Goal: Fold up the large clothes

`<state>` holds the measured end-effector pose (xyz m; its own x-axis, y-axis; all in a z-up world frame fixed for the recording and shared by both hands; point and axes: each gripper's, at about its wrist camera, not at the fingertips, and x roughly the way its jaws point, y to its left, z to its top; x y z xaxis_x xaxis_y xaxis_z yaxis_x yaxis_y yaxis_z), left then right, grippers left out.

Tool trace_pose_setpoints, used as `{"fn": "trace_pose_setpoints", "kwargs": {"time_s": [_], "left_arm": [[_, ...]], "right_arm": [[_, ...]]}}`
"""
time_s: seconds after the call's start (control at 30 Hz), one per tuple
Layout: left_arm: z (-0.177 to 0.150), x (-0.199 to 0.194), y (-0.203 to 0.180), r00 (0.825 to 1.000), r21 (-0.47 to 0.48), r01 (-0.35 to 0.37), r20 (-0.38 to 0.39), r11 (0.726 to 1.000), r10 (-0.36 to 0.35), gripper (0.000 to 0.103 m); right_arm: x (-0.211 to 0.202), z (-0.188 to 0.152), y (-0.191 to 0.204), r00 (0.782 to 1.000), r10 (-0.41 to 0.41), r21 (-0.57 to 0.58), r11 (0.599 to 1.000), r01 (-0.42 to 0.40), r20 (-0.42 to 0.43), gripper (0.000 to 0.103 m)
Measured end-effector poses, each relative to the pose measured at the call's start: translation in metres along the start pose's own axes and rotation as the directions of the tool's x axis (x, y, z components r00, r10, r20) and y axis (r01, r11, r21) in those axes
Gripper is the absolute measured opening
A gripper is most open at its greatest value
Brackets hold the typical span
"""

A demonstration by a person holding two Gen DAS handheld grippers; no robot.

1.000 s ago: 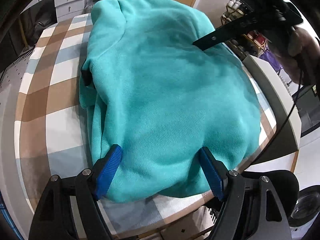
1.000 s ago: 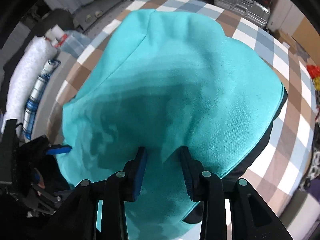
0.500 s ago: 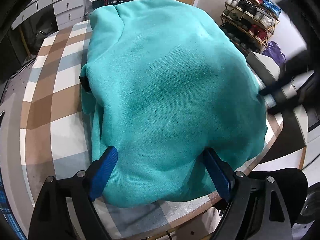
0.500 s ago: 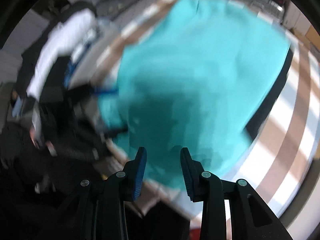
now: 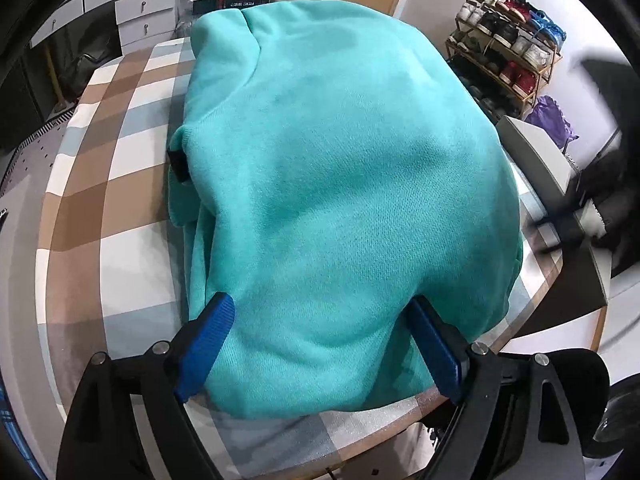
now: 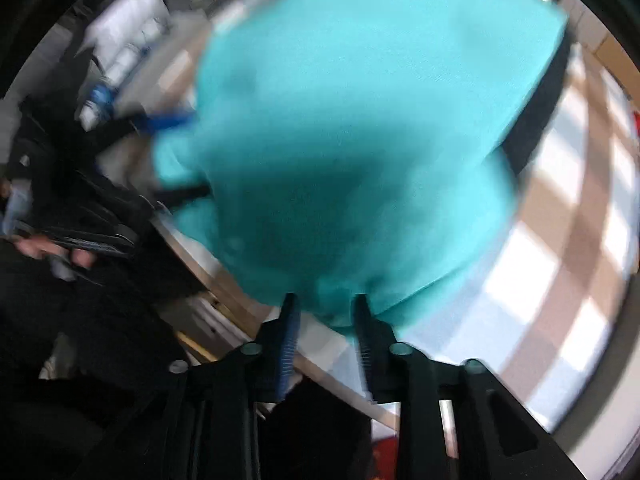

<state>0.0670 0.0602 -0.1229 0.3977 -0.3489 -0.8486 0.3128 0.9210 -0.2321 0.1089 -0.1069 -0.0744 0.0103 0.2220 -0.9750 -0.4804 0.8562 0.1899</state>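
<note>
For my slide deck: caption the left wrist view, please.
Left gripper open astride the near edge of a folded teal sweatshirt on a checked tablecloth.

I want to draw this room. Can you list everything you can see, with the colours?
Sweatshirt: one, teal, folded on the table.
Tablecloth: one, brown, white and grey checks, under the sweatshirt.
Shoe rack: one, full of shoes, far right by the wall.
Drawers: white, far left.
Purple bag: one, below the rack.
Left gripper: black with blue pads, wide open astride the sweatshirt's near edge.
Right gripper: black and blue, jaws closing at the sweatshirt's edge; blurred.
</note>
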Motion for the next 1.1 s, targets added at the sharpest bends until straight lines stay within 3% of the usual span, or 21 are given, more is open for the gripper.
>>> {"fn": "trace_pose_setpoints", "kwargs": {"time_s": [0.13, 0.23, 0.33, 0.43, 0.5, 0.63, 0.77, 0.87, 0.97, 1.03, 1.1], "left_arm": [[0.003, 0.004, 0.005, 1.000, -0.016, 0.029, -0.002, 0.999, -0.029, 0.085], [0.006, 0.006, 0.006, 0.999, -0.021, 0.039, -0.014, 0.999, -0.039, 0.086], [0.006, 0.006, 0.007, 0.999, -0.014, 0.048, -0.017, 0.999, -0.049, 0.086], [0.006, 0.005, 0.008, 0.998, -0.017, 0.068, -0.011, 0.998, -0.068, 0.086], [0.007, 0.003, 0.011, 0.996, -0.023, 0.090, 0.000, 0.996, -0.090, 0.086], [0.009, 0.004, 0.013, 0.995, -0.042, 0.096, 0.007, 0.994, -0.096, 0.086], [0.006, 0.004, 0.009, 0.997, -0.045, 0.077, 0.006, 0.996, -0.077, 0.086], [0.003, 0.005, 0.006, 0.999, -0.033, 0.053, 0.004, 0.998, -0.052, 0.086], [0.002, 0.006, 0.006, 0.999, -0.032, 0.055, 0.003, 0.998, -0.055, 0.086], [0.002, 0.006, 0.008, 0.998, -0.039, 0.060, 0.000, 0.997, -0.060, 0.086], [0.001, 0.007, 0.007, 0.999, -0.039, 0.053, 0.000, 0.998, -0.053, 0.086]], "right_arm": [[-0.065, 0.052, -0.039, 0.974, -0.077, 0.109, 0.993, 0.055, 0.215, 0.030], [-0.070, 0.099, -0.068, 0.940, -0.196, 0.231, 0.964, 0.132, 0.279, 0.038], [-0.040, 0.144, -0.095, 0.947, -0.211, 0.289, 0.947, 0.137, 0.242, 0.037], [0.005, 0.174, -0.108, 0.955, -0.257, 0.289, 0.935, 0.206, 0.149, 0.038], [0.023, 0.173, -0.117, 0.962, -0.264, 0.276, 0.931, 0.237, 0.066, 0.036], [0.037, 0.168, -0.134, 0.976, -0.215, 0.299, 0.935, 0.192, 0.044, 0.036], [0.029, 0.160, -0.133, 0.972, -0.218, 0.303, 0.935, 0.183, 0.087, 0.036], [-0.001, 0.165, -0.124, 0.963, -0.245, 0.306, 0.931, 0.201, 0.111, 0.036], [-0.037, 0.173, -0.111, 0.934, -0.265, 0.308, 0.933, 0.185, 0.241, 0.038], [-0.035, 0.182, -0.103, 0.944, -0.233, 0.285, 0.945, 0.162, 0.234, 0.038], [-0.016, 0.194, -0.093, 0.952, -0.247, 0.254, 0.947, 0.198, 0.181, 0.038]]}}
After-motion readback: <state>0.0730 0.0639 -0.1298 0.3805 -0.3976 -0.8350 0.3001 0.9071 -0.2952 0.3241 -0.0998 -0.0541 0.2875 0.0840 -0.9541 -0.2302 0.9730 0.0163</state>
